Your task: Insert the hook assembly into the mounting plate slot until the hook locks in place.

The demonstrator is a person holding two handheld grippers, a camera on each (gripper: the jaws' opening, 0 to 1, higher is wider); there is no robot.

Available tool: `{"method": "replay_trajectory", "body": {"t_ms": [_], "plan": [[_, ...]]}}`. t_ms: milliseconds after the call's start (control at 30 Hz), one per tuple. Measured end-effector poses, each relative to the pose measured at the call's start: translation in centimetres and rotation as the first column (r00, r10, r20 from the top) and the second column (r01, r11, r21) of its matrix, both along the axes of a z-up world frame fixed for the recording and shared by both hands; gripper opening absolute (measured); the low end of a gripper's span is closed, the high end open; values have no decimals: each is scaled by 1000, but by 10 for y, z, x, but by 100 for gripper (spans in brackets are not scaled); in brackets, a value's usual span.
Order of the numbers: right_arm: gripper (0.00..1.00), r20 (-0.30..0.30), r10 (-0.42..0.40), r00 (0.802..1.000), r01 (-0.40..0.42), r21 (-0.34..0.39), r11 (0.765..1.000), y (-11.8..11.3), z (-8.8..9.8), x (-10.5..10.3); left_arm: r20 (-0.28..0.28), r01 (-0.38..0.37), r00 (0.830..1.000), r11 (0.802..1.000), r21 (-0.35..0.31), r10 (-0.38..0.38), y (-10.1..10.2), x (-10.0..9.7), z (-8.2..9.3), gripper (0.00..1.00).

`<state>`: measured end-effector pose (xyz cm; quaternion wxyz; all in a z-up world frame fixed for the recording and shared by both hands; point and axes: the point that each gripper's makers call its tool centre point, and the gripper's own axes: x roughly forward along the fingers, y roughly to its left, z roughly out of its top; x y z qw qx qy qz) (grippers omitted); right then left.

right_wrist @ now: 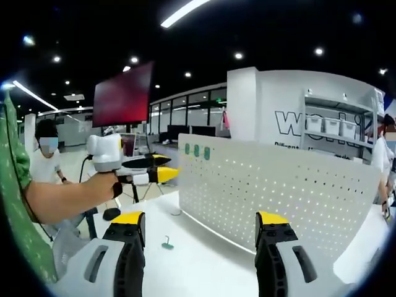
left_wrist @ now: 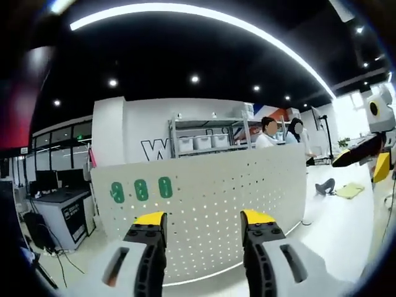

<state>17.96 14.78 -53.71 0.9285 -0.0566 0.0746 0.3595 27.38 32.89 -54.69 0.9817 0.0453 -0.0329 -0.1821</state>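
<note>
A white perforated mounting plate (left_wrist: 210,198) stands upright on the white table, and it also faces the right gripper view (right_wrist: 278,185). Three green hooks (left_wrist: 141,189) sit in its top corner (right_wrist: 196,150). A small green hook assembly (right_wrist: 167,244) lies on the table in front of the plate. My left gripper (left_wrist: 204,218) is open and holds nothing, a short way from the plate. In the right gripper view it is held by a hand (right_wrist: 151,168) left of the plate. My right gripper (right_wrist: 201,218) is open and holds nothing; it also appears at the far right (left_wrist: 371,151).
A dark object (left_wrist: 325,187) and a flat yellow-green piece (left_wrist: 349,190) lie on the table (left_wrist: 346,223) past the plate's right end. Shelving with white bins (left_wrist: 204,141) stands behind. People sit in the background (left_wrist: 267,133). A green sleeve (right_wrist: 15,204) fills the left edge.
</note>
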Motion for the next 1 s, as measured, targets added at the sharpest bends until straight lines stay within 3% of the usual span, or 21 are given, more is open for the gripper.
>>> {"method": "replay_trajectory", "body": {"t_ms": [1000], "plan": [[74, -100, 48, 994, -50, -15, 999, 32, -46, -33, -176, -4, 984, 1000, -2, 3, 24, -90, -83, 50]]}}
